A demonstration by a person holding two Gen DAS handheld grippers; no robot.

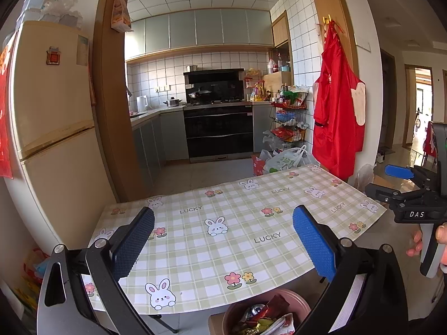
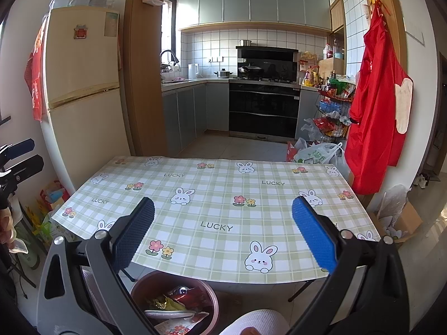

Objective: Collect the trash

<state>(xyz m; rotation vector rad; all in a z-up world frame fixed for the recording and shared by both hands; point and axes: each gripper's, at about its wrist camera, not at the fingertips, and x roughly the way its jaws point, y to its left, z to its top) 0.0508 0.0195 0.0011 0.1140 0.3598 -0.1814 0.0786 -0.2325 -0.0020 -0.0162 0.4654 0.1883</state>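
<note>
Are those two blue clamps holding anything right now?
No. The left gripper and right gripper are both open and empty above the table; the trash sits in the bin.

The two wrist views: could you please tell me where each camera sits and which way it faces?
Left wrist: on the left gripper, jaws open, facing over the table into the kitchen; right gripper and fingers at right edge.
Right wrist: on the right gripper, jaws open, facing likewise; left gripper at left edge.
Shared: table, fridge, red apron, trash bin below the near edge.
</note>
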